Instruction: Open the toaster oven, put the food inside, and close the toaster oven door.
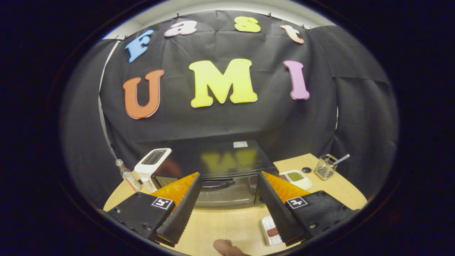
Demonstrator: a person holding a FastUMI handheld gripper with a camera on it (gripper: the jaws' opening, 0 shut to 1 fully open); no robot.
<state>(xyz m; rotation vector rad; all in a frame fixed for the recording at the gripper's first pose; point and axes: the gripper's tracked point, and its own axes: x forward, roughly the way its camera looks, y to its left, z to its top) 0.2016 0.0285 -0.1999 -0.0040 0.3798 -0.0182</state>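
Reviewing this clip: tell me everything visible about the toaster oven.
The toaster oven is a dark, boxy appliance with a glossy top that reflects the wall and carries a small pale sticker. Its glass-fronted door is closed, with a dark curved handle across the upper front. It stands upright on the wooden table, close beside a white toaster, ahead of the open claw, which is not touching it.
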